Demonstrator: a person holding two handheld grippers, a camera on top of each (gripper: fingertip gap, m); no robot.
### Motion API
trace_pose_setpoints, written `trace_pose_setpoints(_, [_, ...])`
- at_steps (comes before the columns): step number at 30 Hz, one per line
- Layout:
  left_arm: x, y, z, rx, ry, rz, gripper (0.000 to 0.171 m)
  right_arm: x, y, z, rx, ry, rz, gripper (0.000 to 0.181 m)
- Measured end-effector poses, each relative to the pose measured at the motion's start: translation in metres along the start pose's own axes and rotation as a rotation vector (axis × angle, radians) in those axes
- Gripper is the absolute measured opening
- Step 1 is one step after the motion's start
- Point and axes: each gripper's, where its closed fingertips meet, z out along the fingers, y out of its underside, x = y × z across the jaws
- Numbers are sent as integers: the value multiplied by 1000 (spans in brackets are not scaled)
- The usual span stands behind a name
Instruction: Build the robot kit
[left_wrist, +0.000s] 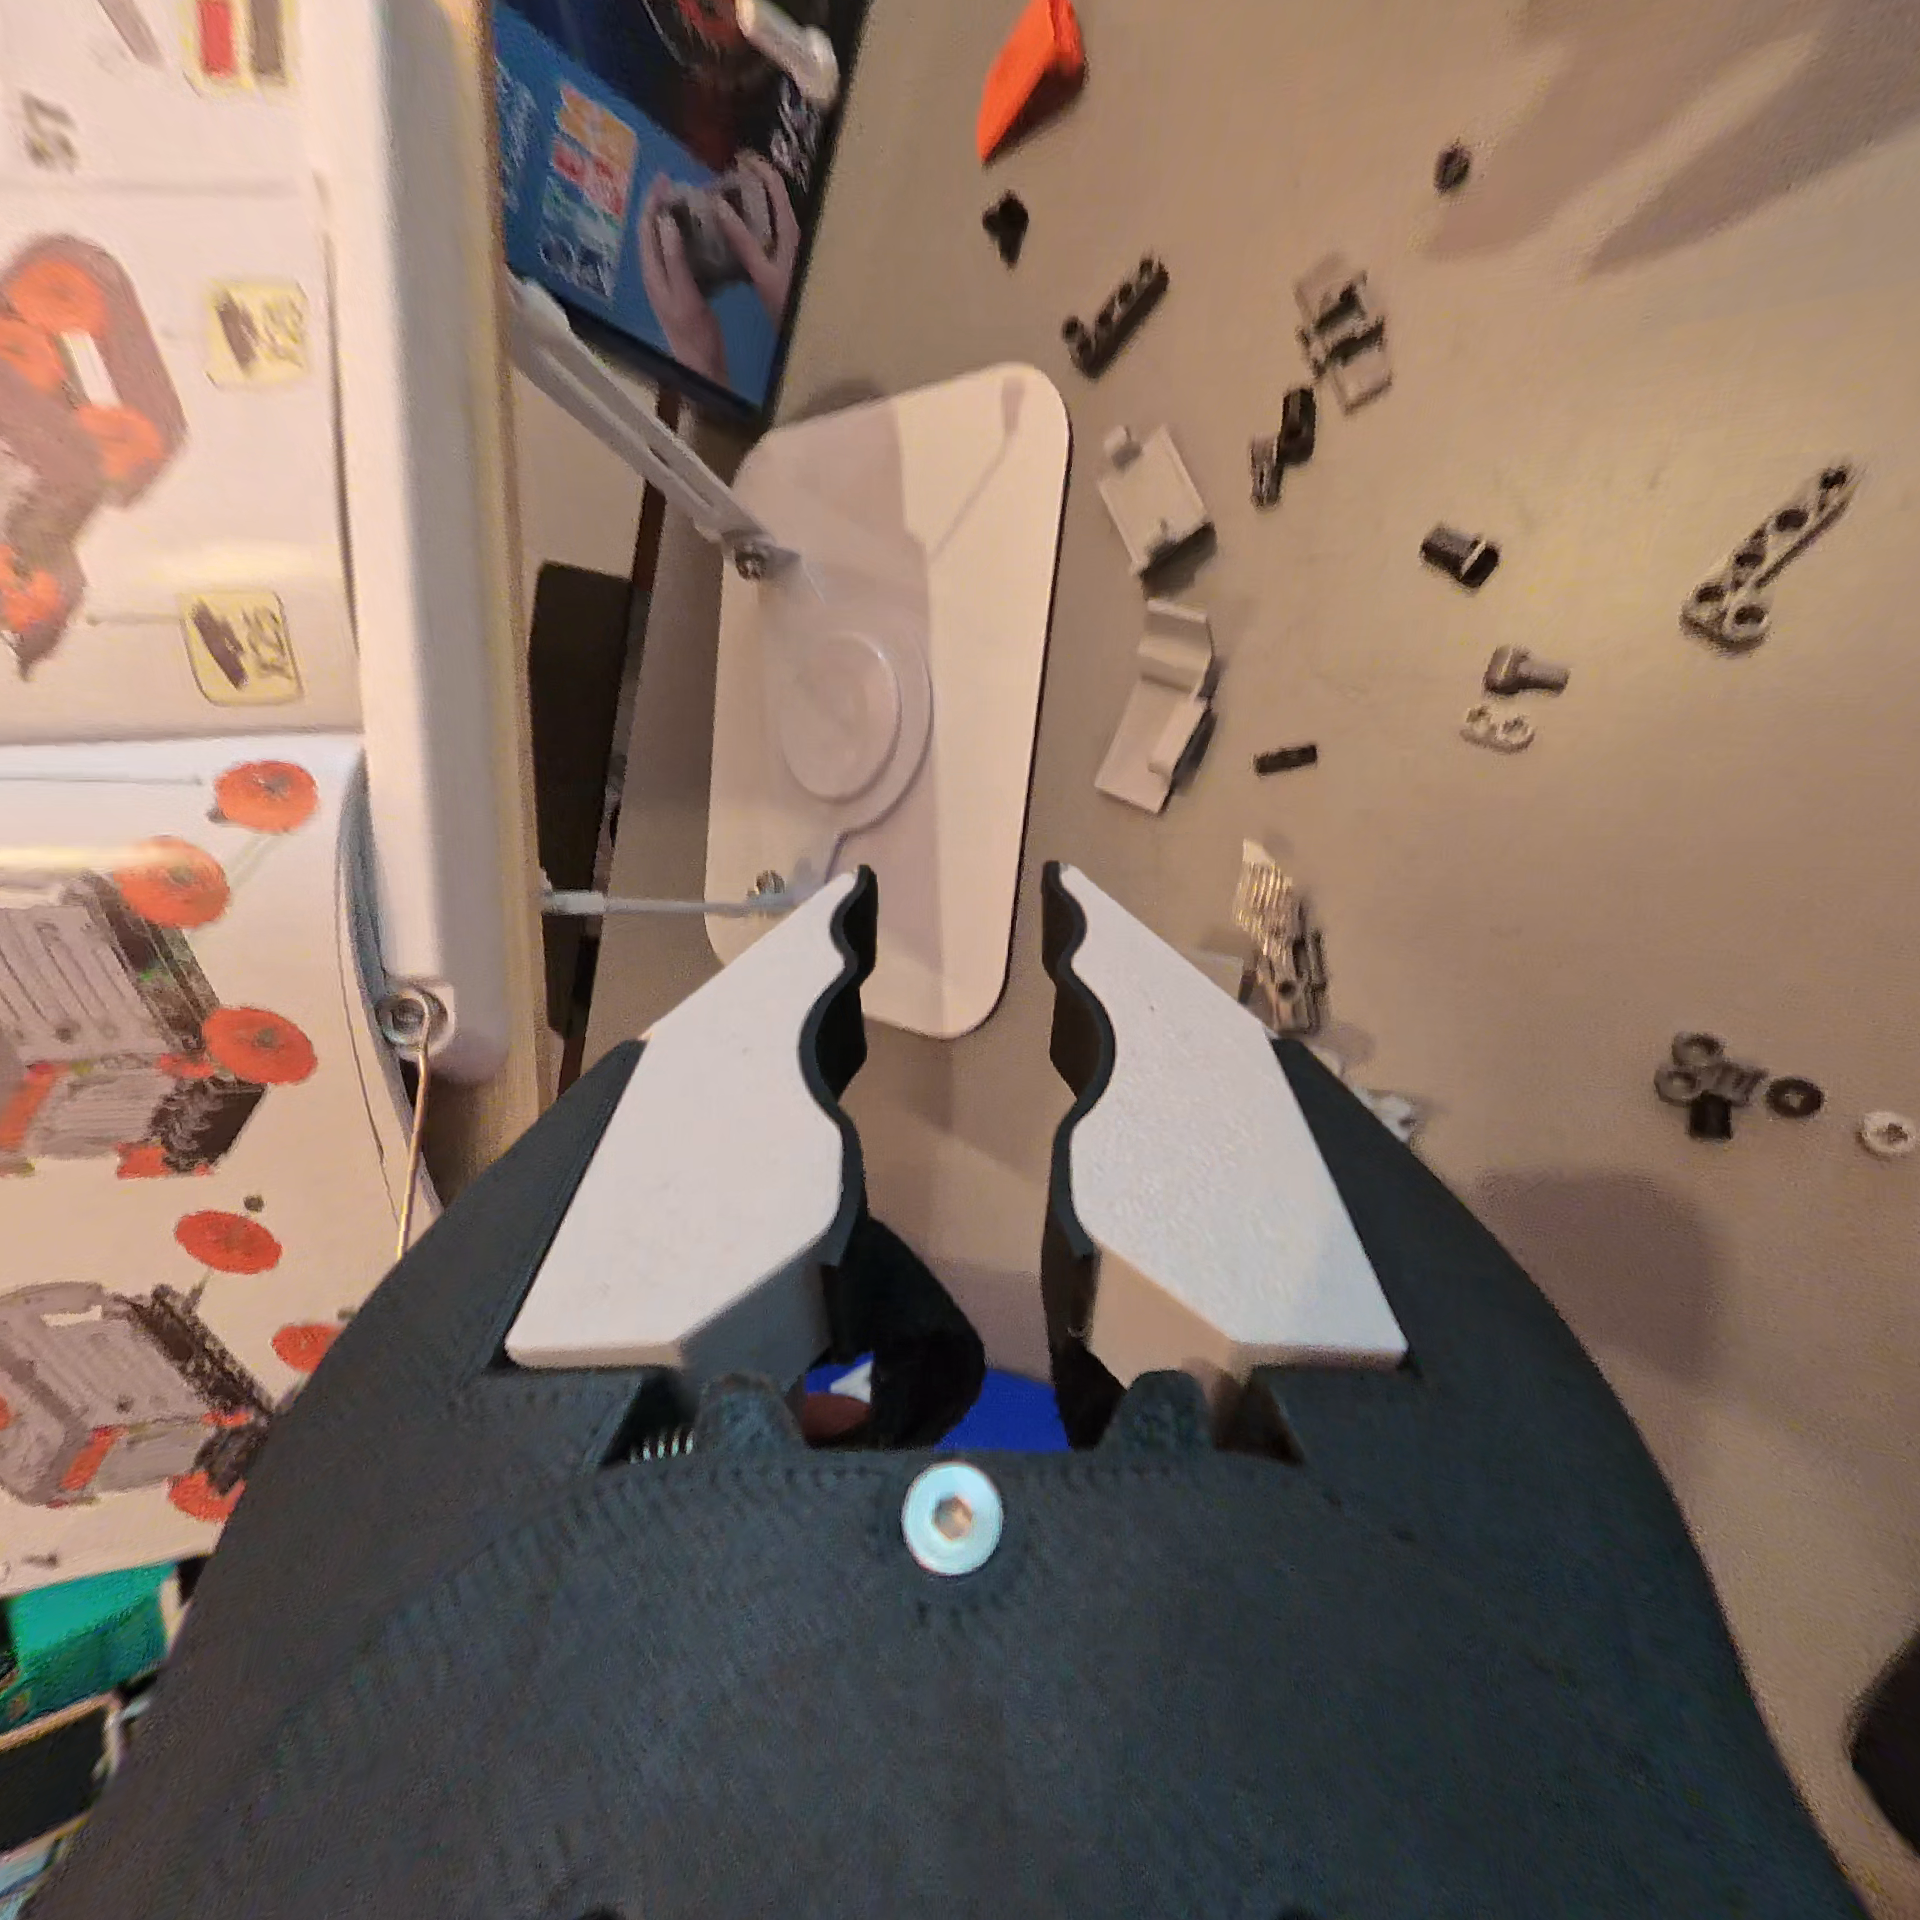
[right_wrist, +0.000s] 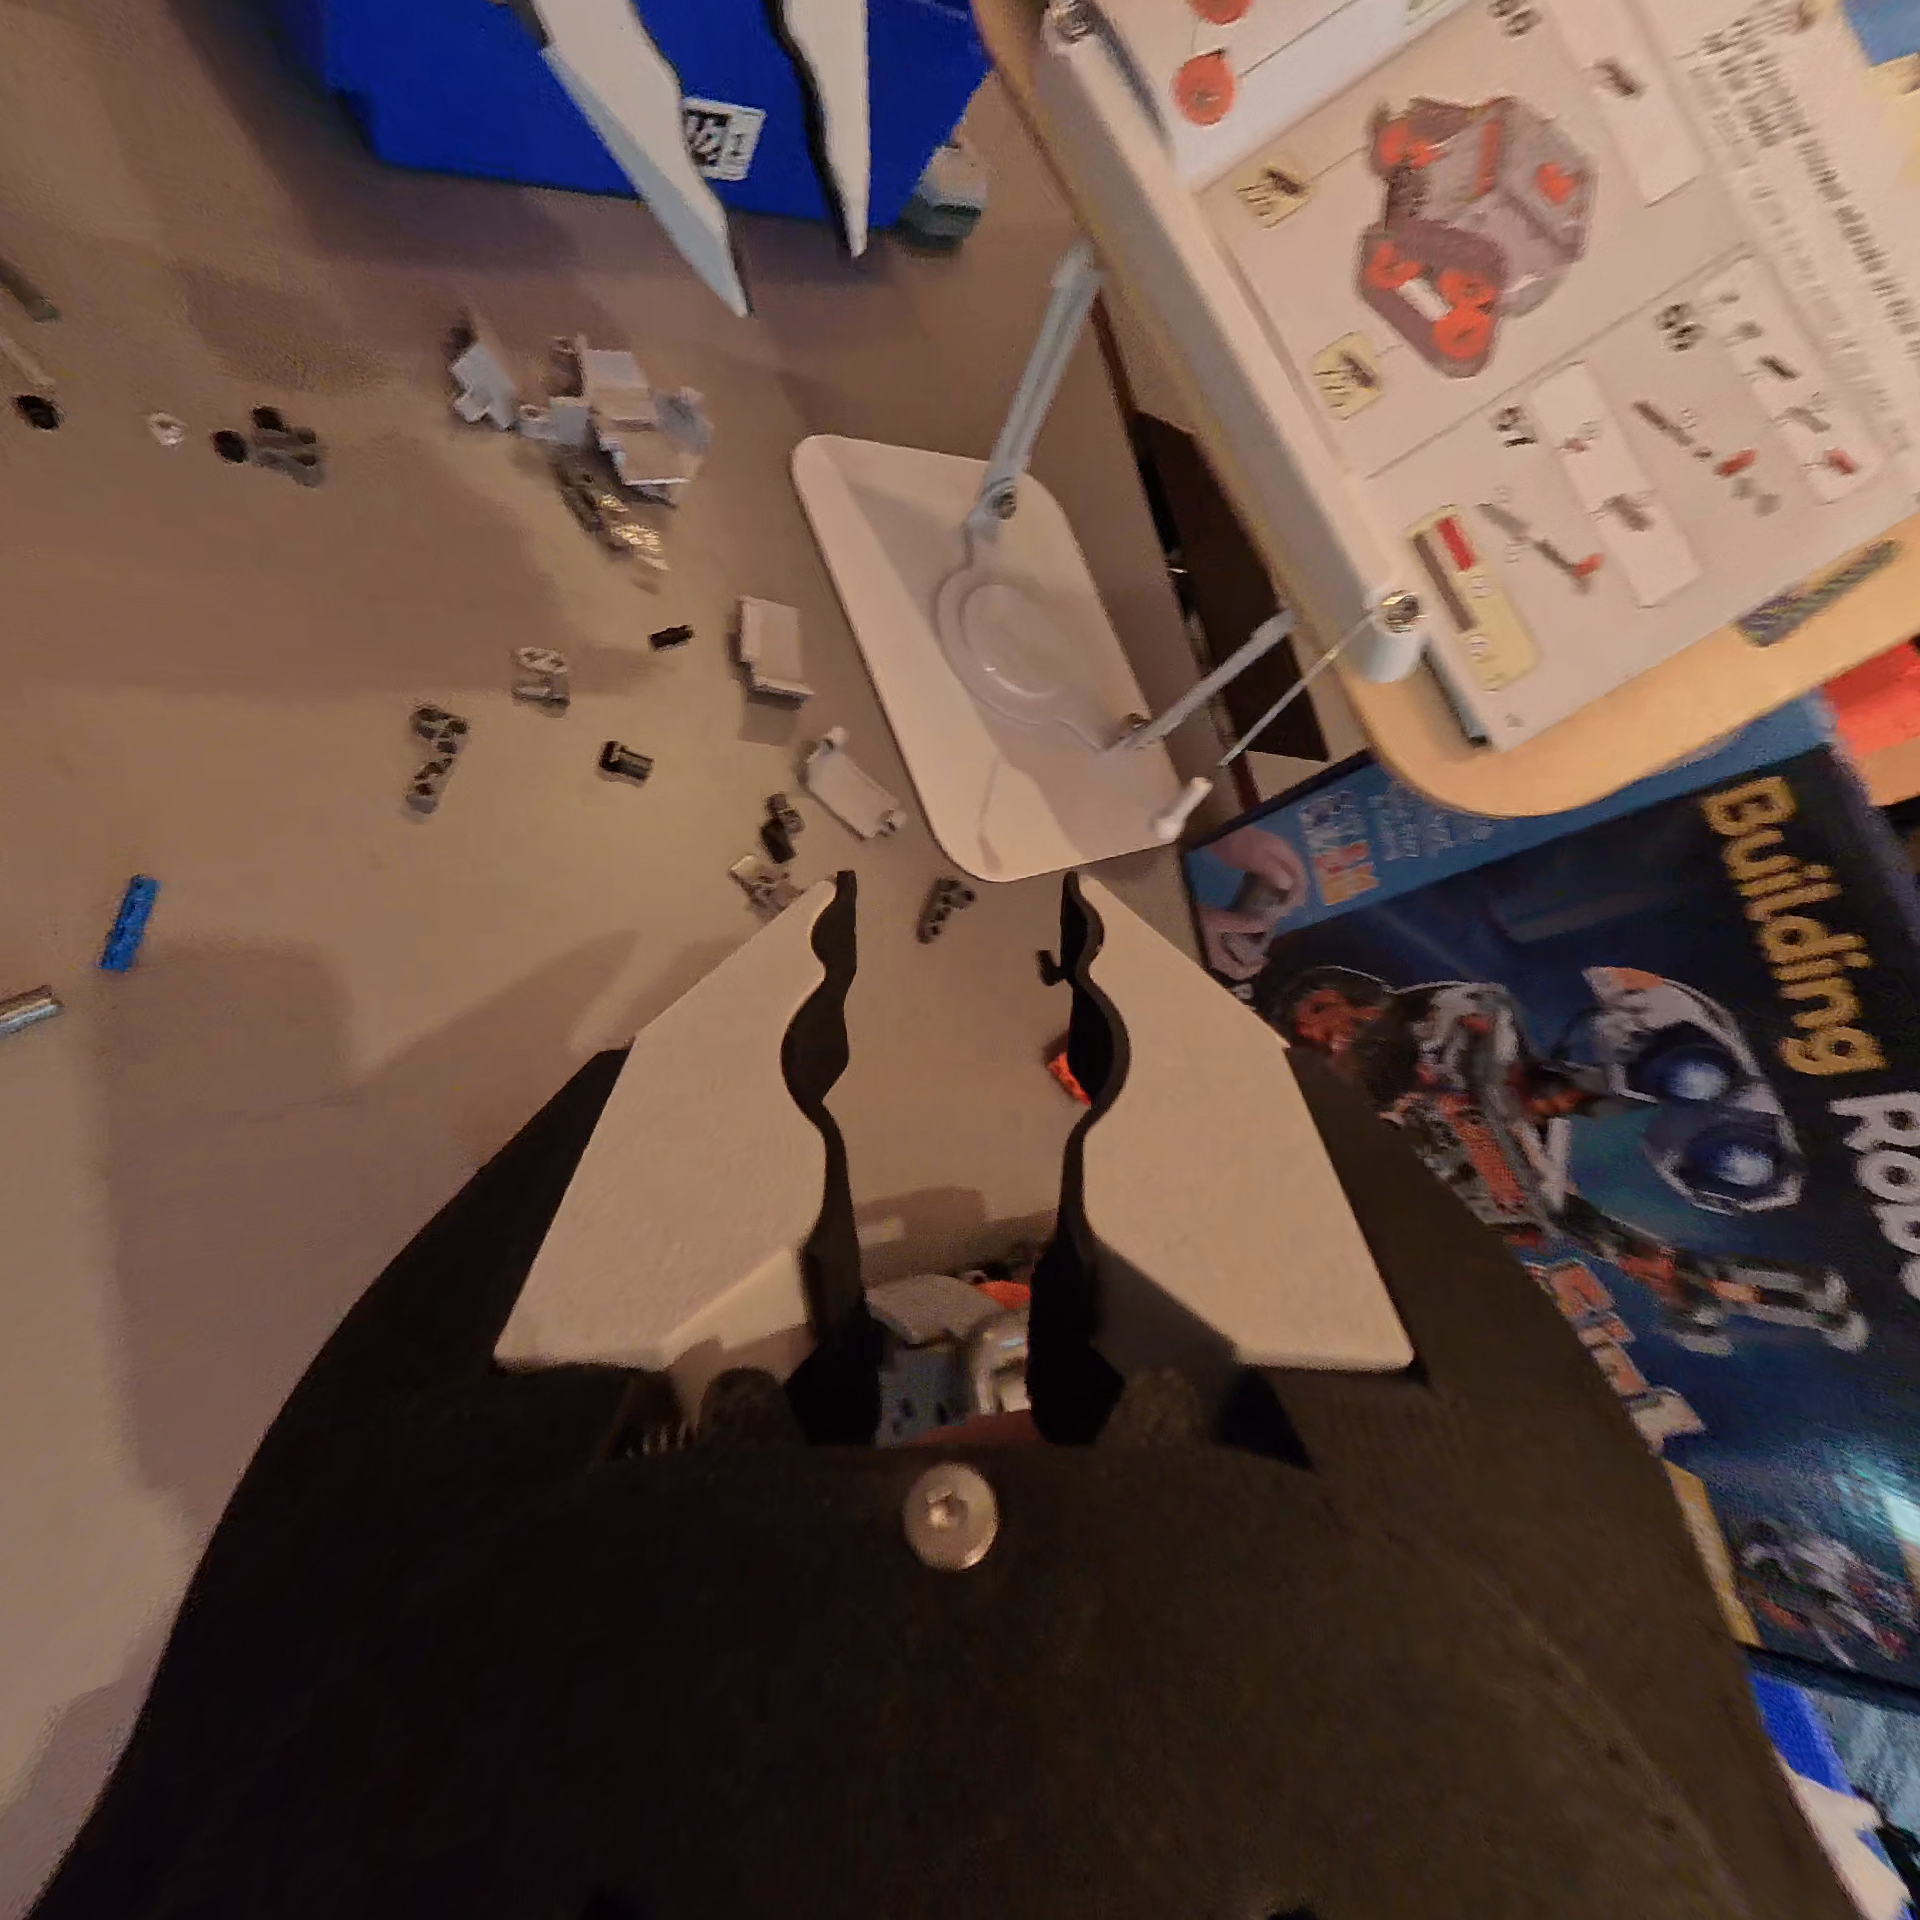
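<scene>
My left gripper (left_wrist: 958, 896) is open and empty, held above the beige table just short of the white stand base (left_wrist: 971, 499). My right gripper (right_wrist: 958, 902) is open and empty, above the table near the same white base (right_wrist: 894, 582). A small black piece (right_wrist: 943, 908) lies on the table between its fingertips. Small grey and black building pieces (left_wrist: 1153, 509) lie scattered on the table to the right of my left gripper and to the left of my right gripper (right_wrist: 613, 426). The left gripper's white fingers (right_wrist: 665, 156) show at the top of the right wrist view.
An instruction booklet (left_wrist: 156, 623) rests on the tilted white stand (right_wrist: 1558, 343). A blue and dark toy box (right_wrist: 1662, 1143) lies by the stand (left_wrist: 665, 197). An orange piece (left_wrist: 1029, 73) and a blue piece (right_wrist: 130, 923) lie apart on the table.
</scene>
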Motion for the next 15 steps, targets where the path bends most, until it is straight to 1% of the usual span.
trace_pose_setpoints(3, [-9, 20, -15, -32, -14, -59, 31, -20, 9, 12, -12, -38, -14, 36])
trace_pose_setpoints(6, [-20, 43, -41, -70, -40, -99, 30, -33, 14, 21, -3, -65, -5, 25])
trace_pose_setpoints(8, [-32, 53, -60, -99, -79, -102, 30, -42, 15, 26, 9, -91, 3, 21])
trace_pose_setpoints(11, [-57, 77, -87, -197, -137, -87, 29, -50, 8, 26, 20, -93, -32, 19])
trace_pose_setpoints(15, [-79, 122, -121, -296, -166, -190, 27, -68, -6, 25, 60, -122, -56, 19])
